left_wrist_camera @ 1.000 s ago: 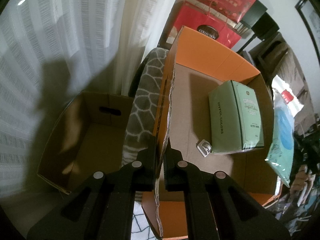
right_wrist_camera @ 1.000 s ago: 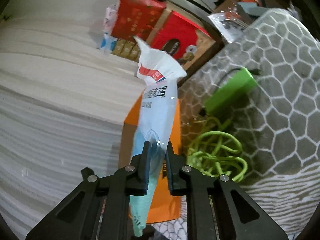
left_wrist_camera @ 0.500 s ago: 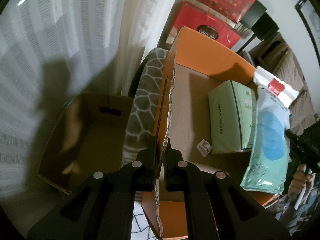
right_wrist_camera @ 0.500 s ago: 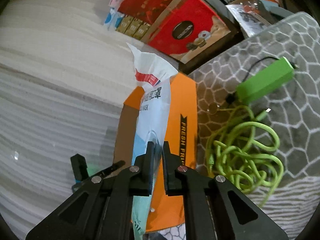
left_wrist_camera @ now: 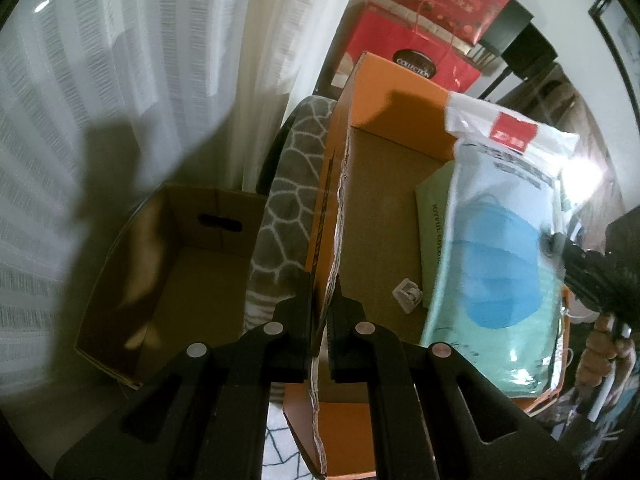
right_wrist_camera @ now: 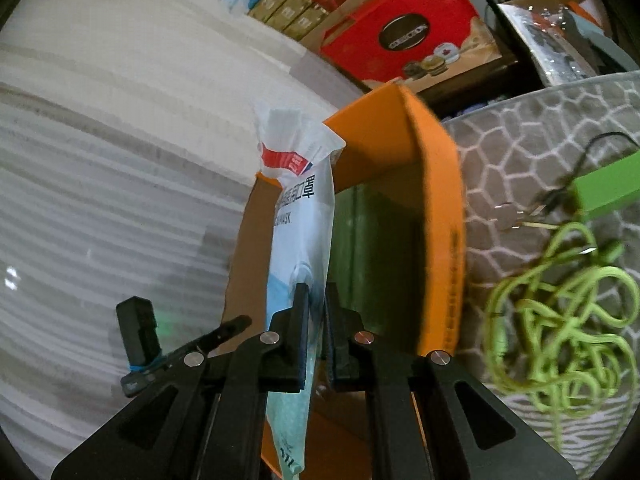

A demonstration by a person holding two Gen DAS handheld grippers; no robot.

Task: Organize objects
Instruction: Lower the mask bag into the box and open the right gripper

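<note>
over one orange box (left_wrist_camera: 400,92) — one mask pack (left_wrist_camera: 504,264), one green carton (left_wrist_camera: 430,216)

A white curtain (left_wrist_camera: 140,60) hung behind an open brown carton (left_wrist_camera: 168,280). Red gift boxes (right_wrist_camera: 404,36) stood at the back. A patterned grey cushion (right_wrist_camera: 540,128) bore a green cable (right_wrist_camera: 560,320) and green block (right_wrist_camera: 604,188).

Green pack (left_wrist_camera: 430,240) crowding orange box (left_wrist_camera: 400,120).

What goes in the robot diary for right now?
left gripper: shut on box wall | right gripper: shut on mask bag | bag over box, unreleased
</note>
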